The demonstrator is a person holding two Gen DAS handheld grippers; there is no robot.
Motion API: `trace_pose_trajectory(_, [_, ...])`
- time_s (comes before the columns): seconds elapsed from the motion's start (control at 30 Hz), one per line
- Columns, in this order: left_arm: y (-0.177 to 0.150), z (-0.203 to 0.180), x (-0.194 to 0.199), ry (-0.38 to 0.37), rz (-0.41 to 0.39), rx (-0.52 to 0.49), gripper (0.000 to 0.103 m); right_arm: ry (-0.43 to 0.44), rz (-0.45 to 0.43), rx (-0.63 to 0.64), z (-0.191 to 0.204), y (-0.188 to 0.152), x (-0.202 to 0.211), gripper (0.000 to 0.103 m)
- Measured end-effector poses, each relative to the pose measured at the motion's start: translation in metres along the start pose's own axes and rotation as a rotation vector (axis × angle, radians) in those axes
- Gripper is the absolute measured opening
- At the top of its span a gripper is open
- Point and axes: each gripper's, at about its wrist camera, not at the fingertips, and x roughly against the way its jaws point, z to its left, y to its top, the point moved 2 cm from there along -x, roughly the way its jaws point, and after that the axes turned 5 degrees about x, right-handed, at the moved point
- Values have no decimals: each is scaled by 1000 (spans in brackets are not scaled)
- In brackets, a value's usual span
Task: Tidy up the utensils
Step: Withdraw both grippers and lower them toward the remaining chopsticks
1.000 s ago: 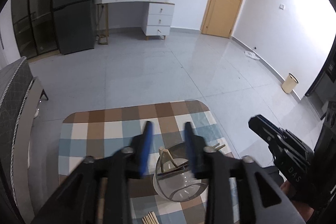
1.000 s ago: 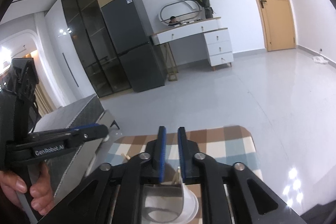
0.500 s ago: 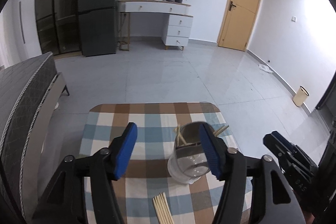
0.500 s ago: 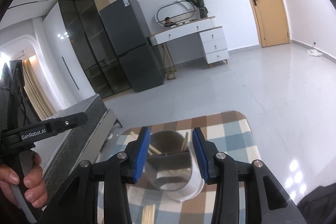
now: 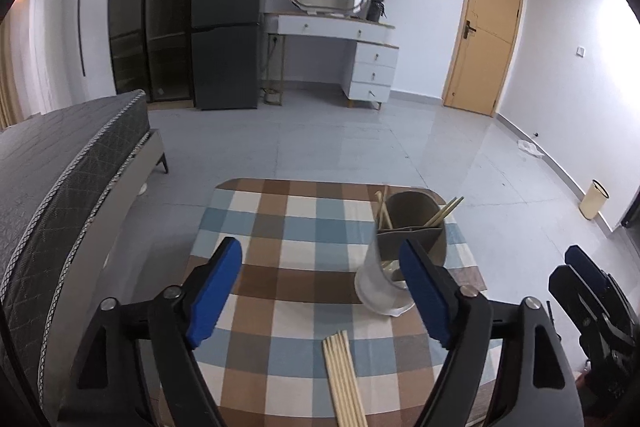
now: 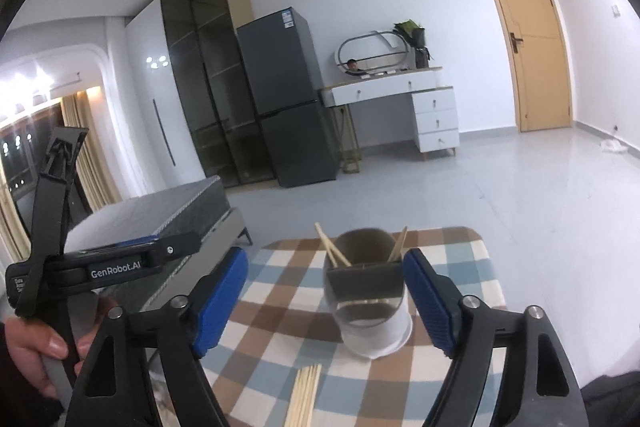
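Observation:
A grey utensil holder (image 5: 404,247) with a clear white base stands on the checked tablecloth (image 5: 280,247), with a few wooden chopsticks (image 5: 442,213) sticking out of it. A bundle of loose chopsticks (image 5: 344,379) lies on the cloth in front of it. My left gripper (image 5: 320,291) is open and empty above the near cloth. My right gripper (image 6: 326,301) is open and empty, with the holder (image 6: 366,303) between its blue pads and farther off. The loose chopsticks (image 6: 304,397) lie below it.
The small table (image 6: 480,251) stands on a grey tiled floor. A grey bed (image 5: 60,167) is close on the left. A fridge (image 5: 228,19), a white dresser (image 5: 360,59) and a door (image 5: 484,27) are far back. A small bin (image 5: 594,199) stands at the right wall.
Both grippers have opened wide and pulled back from the holder. The loose chopsticks on the cloth have come into fuller view.

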Motion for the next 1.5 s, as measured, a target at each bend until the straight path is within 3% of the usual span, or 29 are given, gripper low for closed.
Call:
trace_pose_trajectory(0.2, [-15,12,7,26,-53,24,86,-10,6,44,19,-21,3,81])
trace_pose_trajectory(0.5, [-37,23,-1,50,-50,34,87,-22,55,38,29,-57,-6,84])
trace_pose_trajectory(0.97, [-79,39,-38,60,47,55,87,-31,181,56,27,-100,-34,88])
trace_pose_trajectory(1.3, [-92,72,-75,102,156,166,87,-45,417,-5,14,-136,-84,85])
trace_pose_trajectory(1.5, [-89,89,-94,114,218,268,87,-41,593,-2,11,-168,-123,60])
